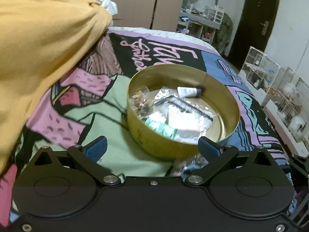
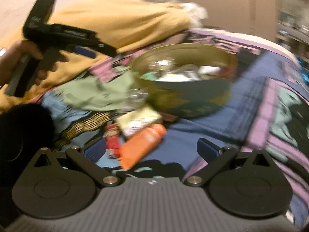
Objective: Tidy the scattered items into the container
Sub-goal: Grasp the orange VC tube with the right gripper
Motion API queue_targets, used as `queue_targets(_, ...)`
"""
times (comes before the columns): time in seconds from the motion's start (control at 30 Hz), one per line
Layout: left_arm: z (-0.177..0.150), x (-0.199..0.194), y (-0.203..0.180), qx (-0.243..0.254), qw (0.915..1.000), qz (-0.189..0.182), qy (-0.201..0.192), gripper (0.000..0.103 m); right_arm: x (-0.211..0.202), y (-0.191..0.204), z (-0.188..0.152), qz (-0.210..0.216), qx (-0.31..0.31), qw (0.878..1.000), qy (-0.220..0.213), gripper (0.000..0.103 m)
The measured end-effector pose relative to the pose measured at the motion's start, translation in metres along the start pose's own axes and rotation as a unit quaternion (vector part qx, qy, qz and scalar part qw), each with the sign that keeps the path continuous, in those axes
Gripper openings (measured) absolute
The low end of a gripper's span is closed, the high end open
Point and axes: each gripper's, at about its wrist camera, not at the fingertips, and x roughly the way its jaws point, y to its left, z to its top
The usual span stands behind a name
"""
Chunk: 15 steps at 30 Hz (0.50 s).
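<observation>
The tin (image 1: 183, 112) sits on the printed bedspread (image 1: 108, 139) just ahead of the left gripper (image 1: 152, 148), whose 2 jaws stand spread and empty, with a small tube (image 1: 189, 91) and clear packets (image 1: 185, 114) inside it. The right gripper (image 2: 150, 150) is also spread wide, empty, with an orange tube (image 2: 141, 145) and a pale box (image 2: 139, 121) between its fingers and the tin, the view blurred.

Left claw (image 1: 152, 147) spread wide, right claw (image 2: 151, 147) likewise, both empty
</observation>
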Motion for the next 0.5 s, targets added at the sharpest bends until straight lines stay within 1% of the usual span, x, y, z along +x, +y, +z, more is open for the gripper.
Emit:
queue_targets(0.13, -0.018, -0.006, 0.010, -0.027, 0.9996, -0.010, 0.006, 0.100, 0.018, 0.008, 0.012, 0.027, -0.029, 0.998, 0.038, 0.103)
queue_targets(0.17, -0.022, -0.007, 0.012, -0.033, 0.9993, -0.012, 0.008, 0.100, 0.023, 0.013, 0.014, 0.032, -0.052, 0.997, 0.045, 0.103)
queue_targets(0.23, -0.030, -0.009, 0.015, -0.045, 0.9988, -0.017, 0.011, 0.100, 0.029, 0.021, 0.015, 0.025, -0.109, 0.992, 0.058, 0.103)
queue_targets(0.3, -0.037, -0.011, 0.017, -0.053, 0.9983, -0.021, 0.014, 0.100, 0.038, 0.026, 0.017, 0.023, -0.167, 0.982, 0.081, 0.103)
queue_targets(0.43, -0.048, -0.011, 0.018, -0.069, 0.9971, -0.026, 0.017, 0.100, 0.050, 0.030, 0.018, 0.034, -0.251, 0.961, 0.115, 0.103)
queue_targets(0.5, -0.053, -0.011, 0.017, -0.080, 0.9962, -0.030, 0.018, 0.100, 0.058, 0.032, 0.019, 0.035, -0.274, 0.952, 0.133, 0.103)
